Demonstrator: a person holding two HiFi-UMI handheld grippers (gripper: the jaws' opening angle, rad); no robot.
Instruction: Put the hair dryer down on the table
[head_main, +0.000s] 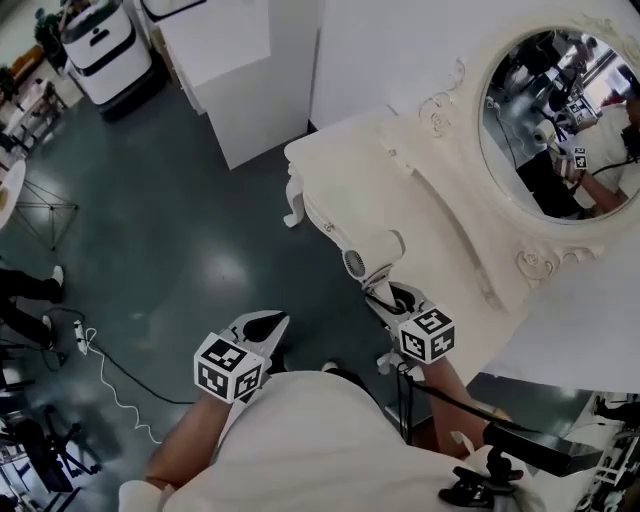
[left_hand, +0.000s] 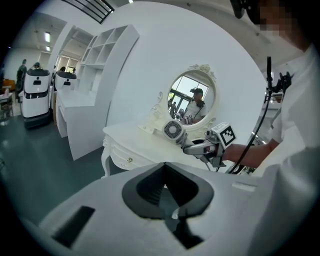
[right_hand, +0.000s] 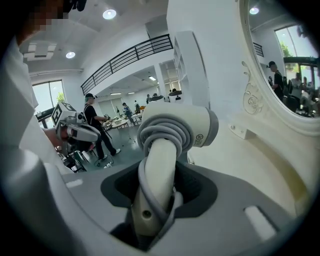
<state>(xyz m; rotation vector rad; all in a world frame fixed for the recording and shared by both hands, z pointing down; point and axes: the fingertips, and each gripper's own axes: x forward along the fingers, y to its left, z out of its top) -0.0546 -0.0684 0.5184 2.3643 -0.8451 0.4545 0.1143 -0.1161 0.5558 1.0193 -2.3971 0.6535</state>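
A white hair dryer (head_main: 375, 255) with its grey cord wound round the handle hangs in the air beside the front edge of the white dressing table (head_main: 400, 190). My right gripper (head_main: 395, 298) is shut on its handle; in the right gripper view the handle (right_hand: 159, 170) fills the jaws and the barrel (right_hand: 180, 127) points across the tabletop (right_hand: 240, 165). My left gripper (head_main: 270, 325) is over the dark floor, left of the table, its jaws together with nothing in them. From the left gripper view the dryer (left_hand: 174, 130) and right gripper (left_hand: 197, 147) show ahead.
An oval mirror (head_main: 560, 120) in a carved frame stands on the table's back. A white cabinet (head_main: 235, 70) and a white wheeled machine (head_main: 100, 45) stand at the far left. A white cable (head_main: 110, 380) trails over the floor, near a stand's legs (head_main: 45, 210).
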